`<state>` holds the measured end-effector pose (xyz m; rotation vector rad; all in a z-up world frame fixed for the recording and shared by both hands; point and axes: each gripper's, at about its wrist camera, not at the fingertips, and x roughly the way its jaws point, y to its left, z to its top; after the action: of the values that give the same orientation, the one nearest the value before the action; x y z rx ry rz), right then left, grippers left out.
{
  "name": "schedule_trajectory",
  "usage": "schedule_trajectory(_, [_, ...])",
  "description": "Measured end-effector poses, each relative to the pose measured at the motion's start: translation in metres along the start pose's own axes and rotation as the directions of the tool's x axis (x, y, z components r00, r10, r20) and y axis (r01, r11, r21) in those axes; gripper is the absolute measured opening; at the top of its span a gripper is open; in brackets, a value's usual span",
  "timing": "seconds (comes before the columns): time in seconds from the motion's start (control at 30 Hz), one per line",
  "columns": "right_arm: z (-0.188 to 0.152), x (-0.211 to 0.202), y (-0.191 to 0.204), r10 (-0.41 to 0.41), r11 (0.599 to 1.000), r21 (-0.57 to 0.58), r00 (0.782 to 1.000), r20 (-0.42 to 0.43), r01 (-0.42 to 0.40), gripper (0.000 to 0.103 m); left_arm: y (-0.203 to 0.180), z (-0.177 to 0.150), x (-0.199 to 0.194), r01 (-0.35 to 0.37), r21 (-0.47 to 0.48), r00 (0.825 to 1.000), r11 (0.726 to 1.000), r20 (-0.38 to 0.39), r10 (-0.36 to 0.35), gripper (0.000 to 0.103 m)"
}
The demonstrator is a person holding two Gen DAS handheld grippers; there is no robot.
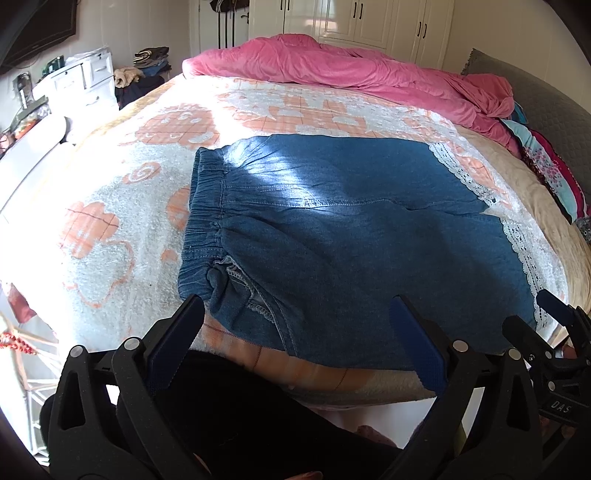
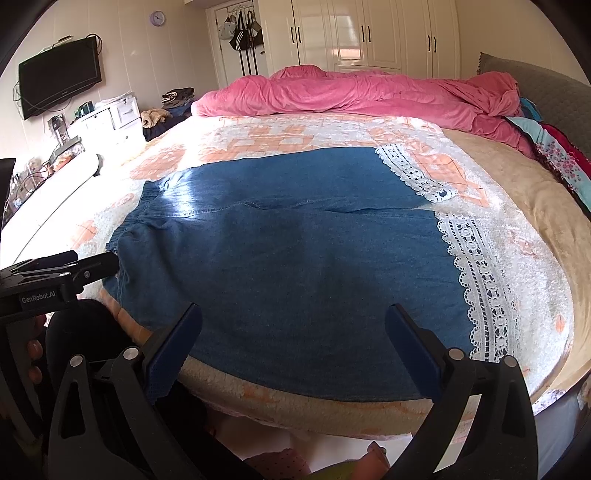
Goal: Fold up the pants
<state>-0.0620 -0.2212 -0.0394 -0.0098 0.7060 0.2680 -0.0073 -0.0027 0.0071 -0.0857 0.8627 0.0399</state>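
Blue denim pants (image 1: 332, 236) with white lace hems (image 1: 524, 258) lie flat on the bed, waistband (image 1: 207, 206) to the left, legs to the right. They also show in the right wrist view (image 2: 295, 258), lace (image 2: 476, 280) at right. My left gripper (image 1: 299, 317) is open and empty, just short of the pants' near edge by the waistband. My right gripper (image 2: 293, 325) is open and empty over the near edge of the lower leg. The right gripper shows at the left view's right edge (image 1: 557, 317); the left gripper shows at the right view's left edge (image 2: 74, 266).
The bed has a white and orange fleece cover (image 1: 110, 221). A pink duvet (image 1: 332, 66) is bunched at the far side, pillows (image 1: 554, 170) and a grey headboard (image 1: 546, 96) at right. White drawers (image 2: 110, 118), a wall TV (image 2: 59, 74) and wardrobes (image 2: 369, 33) stand beyond.
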Motion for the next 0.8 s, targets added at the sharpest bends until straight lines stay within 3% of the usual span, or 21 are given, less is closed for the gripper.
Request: schedule_trajectory(0.8, [0.014, 0.01, 0.007, 0.005, 1.0, -0.03, 1.0, 0.002, -0.005, 0.099, 0.0, 0.001, 0.003, 0.001, 0.001, 1.0, 1.0, -0.002, -0.001, 0.094])
